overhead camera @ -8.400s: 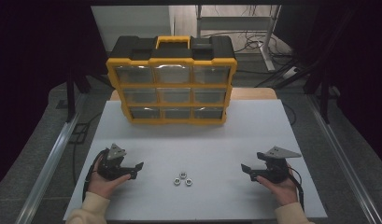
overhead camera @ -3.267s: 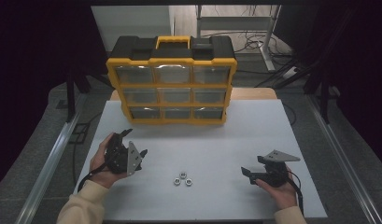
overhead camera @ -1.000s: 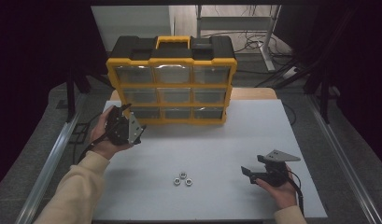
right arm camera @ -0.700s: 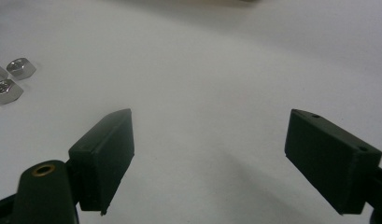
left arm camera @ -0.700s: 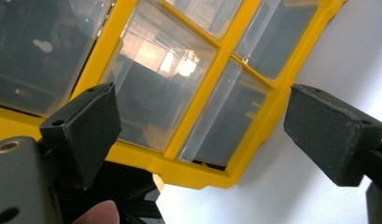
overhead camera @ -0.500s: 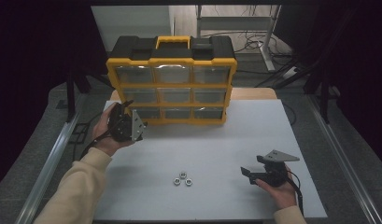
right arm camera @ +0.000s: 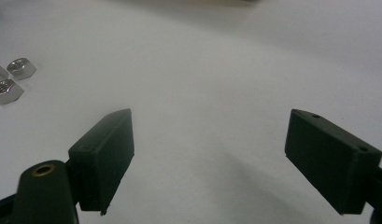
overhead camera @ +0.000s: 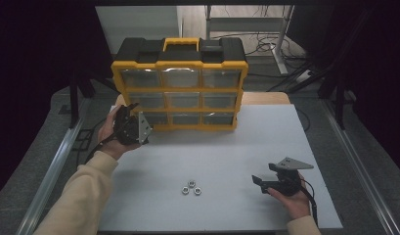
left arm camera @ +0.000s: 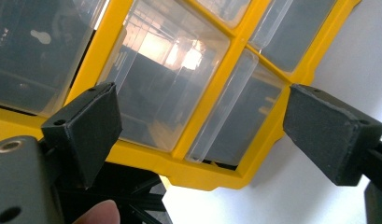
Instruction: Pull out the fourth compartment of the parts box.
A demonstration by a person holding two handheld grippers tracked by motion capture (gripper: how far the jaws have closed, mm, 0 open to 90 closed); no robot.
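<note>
Left tongs spread at organizer's lower-left corner; right tongs spread over bare table.

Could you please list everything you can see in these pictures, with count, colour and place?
organiser case: one, yellow frame with black top and yellow handle, upright at the far middle of the table, nine clear drawers in three rows.
hex nuts: three, silvery metal, clustered on the near middle of the table.
table: one, white top, under everything.
cables: several, dark, on the floor behind the case.
left gripper: one, black, jaws open, raised at the case's lower left corner, facing the bottom drawers.
right gripper: one, black, jaws open, low over the near right of the table.
</note>
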